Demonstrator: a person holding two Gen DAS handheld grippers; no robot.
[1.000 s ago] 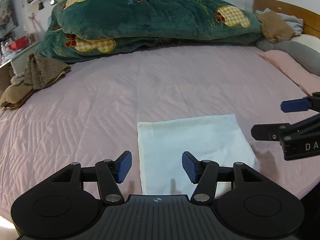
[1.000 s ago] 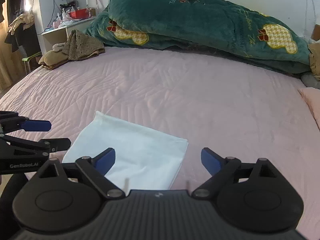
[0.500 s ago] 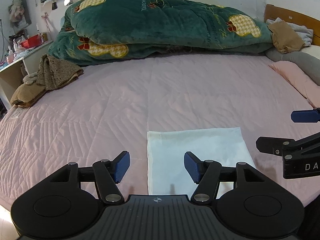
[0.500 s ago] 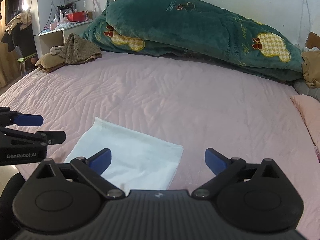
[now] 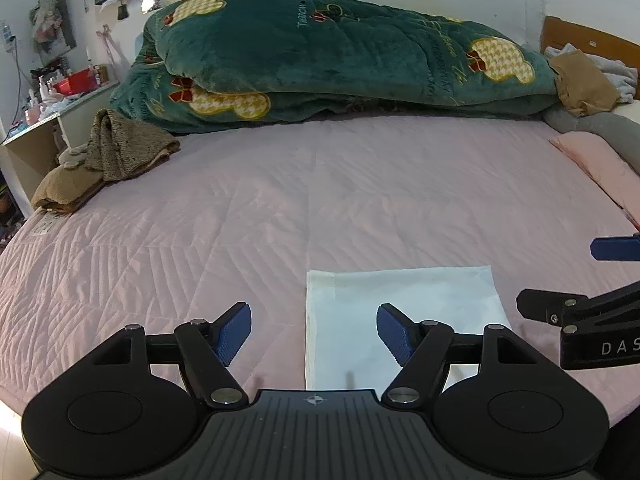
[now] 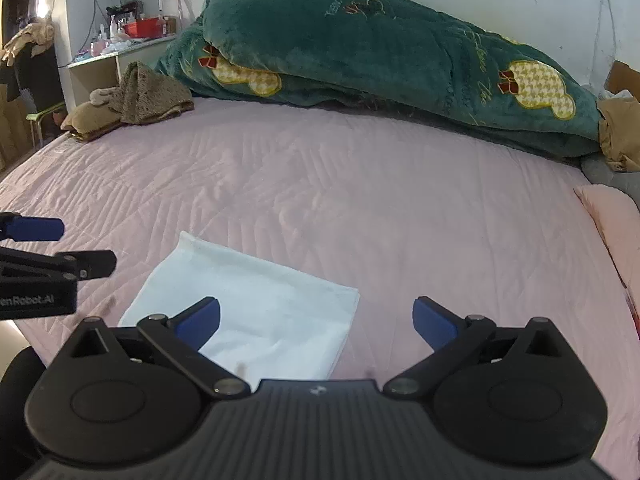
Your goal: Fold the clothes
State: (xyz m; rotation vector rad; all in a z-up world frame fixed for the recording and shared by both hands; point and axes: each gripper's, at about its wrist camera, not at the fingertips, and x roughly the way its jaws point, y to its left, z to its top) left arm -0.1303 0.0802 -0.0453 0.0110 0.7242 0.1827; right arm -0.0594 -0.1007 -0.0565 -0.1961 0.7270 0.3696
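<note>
Garment: a white folded rectangular cloth [image 5: 400, 312] lies flat on the near part of the bed, close to its front edge, with layered edges along one side.
Left gripper: the black left gripper with blue pads [image 5: 314, 334] hangs above the cloth's left edge, its jaws spread wide and holding nothing; one pad is over the cloth, the other over the bedspread.
Right gripper: the black right gripper with blue pads [image 6: 316, 320] hangs above the cloth's right edge, its jaws released wide apart and empty.
Bed: a pink quilted bedspread [image 5: 280, 200] covers it.
Far side: a dark green plush blanket with yellow checked patches [image 5: 340, 56] is heaped along the wall.
Left corner: a brown knitted garment pile [image 5: 116, 148] rests on the bedspread.
Right side: a pink pillow [image 6: 612, 216] lies on the bed.
</note>
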